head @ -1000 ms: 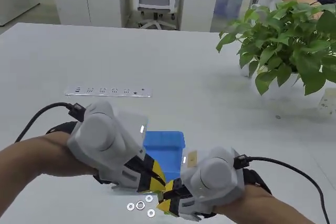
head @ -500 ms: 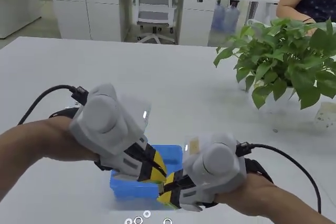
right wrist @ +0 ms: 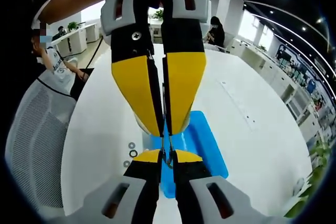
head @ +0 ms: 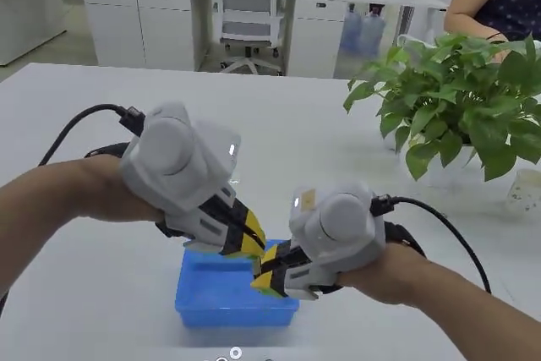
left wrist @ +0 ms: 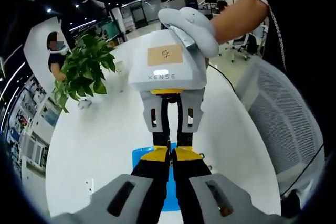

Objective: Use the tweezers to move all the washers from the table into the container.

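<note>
Head view here: got the left tool (head: 254, 248) and right tool (head: 263, 274) both clamped together, tip to tip above the blue rectangular plastic container (head: 221, 303), with small round metal washers (right wrist: 133, 153) on the white surface (head: 338, 141) just beside it.

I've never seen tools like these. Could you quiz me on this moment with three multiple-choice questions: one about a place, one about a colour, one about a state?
1. Where do the washers lie?
A in the container
B on the table beside the container
C under the plant
2. What colour is the container?
A red
B white
C blue
3. How do the jaws of the left tool and the right tool stand?
A nearly closed
B spread wide
C one wide, one closed

Answers:
1. B, they rest on bare table next to the container.
2. C, its walls are blue.
3. A, each pair shows only a slit.
</note>
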The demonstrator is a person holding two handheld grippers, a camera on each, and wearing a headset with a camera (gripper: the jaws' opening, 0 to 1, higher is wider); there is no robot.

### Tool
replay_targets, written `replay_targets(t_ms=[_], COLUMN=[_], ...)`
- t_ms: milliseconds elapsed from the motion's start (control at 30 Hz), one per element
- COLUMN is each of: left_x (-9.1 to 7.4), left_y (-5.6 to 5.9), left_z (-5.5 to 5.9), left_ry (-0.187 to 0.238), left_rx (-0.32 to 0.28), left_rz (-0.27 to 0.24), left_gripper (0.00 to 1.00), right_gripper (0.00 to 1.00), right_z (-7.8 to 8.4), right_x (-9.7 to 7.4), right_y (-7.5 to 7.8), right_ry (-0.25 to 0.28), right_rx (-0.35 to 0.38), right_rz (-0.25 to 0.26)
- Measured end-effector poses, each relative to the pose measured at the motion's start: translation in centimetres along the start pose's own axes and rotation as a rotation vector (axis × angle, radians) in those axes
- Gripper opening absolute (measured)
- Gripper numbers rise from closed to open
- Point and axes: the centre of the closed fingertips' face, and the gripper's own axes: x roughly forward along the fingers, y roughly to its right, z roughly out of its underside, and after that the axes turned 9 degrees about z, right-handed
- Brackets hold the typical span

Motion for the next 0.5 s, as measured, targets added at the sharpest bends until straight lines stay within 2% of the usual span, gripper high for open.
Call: replay_targets(t_ms=[300,500], left_x=[0.5,1.4], left_y=[-2.3,-3.4], left_z=[1.2,2.1], left_ry=[-0.013,-0.026], left_rx=[-0.003,-0.013], left_rz=[-0.010,0.002], left_gripper=[0.06,0.06], right_gripper=[0.09,0.09], right_z=[0.6,1.5], right_x=[1.6,2.7], right_y=[2.2,3.2], right_ry=[0.002,0.004], right_rx=[-0.016,0.015], right_rz=[0.009,0.013])
